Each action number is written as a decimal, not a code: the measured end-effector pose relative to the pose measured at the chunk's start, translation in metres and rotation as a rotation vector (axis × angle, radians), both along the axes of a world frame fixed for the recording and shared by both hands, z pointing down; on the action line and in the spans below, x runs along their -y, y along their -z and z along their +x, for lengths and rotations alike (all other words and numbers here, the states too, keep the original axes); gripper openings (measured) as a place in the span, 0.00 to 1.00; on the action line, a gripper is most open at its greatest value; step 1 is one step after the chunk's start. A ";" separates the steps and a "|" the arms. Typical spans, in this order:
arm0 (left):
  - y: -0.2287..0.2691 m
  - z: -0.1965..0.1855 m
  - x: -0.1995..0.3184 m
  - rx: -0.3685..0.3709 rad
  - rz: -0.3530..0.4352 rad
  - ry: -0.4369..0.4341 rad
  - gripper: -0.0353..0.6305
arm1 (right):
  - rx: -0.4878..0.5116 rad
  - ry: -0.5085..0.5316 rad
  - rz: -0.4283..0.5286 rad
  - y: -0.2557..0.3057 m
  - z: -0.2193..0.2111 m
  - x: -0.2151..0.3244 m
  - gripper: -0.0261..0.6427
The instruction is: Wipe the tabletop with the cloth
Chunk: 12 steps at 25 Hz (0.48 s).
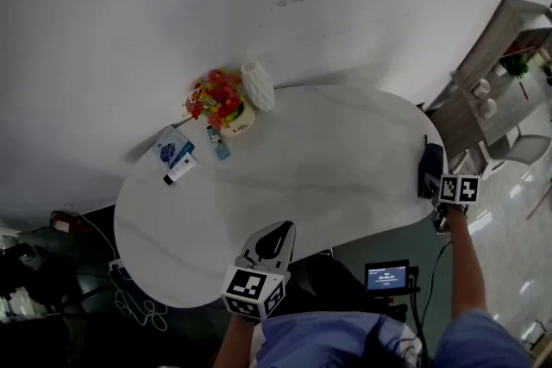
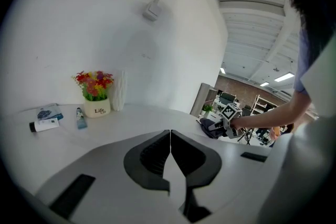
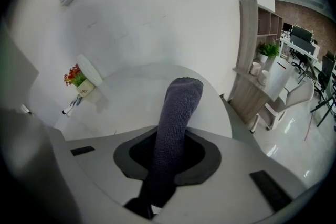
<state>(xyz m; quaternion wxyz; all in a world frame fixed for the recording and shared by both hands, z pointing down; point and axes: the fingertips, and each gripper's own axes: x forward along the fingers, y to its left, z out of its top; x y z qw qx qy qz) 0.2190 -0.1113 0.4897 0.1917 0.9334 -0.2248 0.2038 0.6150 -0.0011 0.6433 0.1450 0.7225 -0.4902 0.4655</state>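
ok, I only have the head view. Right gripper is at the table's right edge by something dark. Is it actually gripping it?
Observer: Yes. The right gripper view shows the right gripper shut on a dark grey cloth, which sticks out past the jaws.
Operator: and the left one?
Observer: The left gripper view shows the left gripper with its jaws together and nothing between them.
Operator: is the cloth down on the table?
Observer: In the left gripper view it looks bunched on the tabletop at the far edge, but I can't confirm contact.
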 end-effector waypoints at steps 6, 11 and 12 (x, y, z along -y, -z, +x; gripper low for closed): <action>0.001 -0.045 0.007 -0.011 0.003 0.077 0.08 | 0.023 0.116 0.072 0.024 -0.065 0.046 0.14; 0.007 -0.097 0.009 -0.024 0.015 0.137 0.08 | 0.065 0.229 0.137 0.048 -0.148 0.086 0.14; 0.007 -0.111 0.010 -0.027 0.015 0.150 0.08 | 0.072 0.255 0.145 0.052 -0.167 0.094 0.14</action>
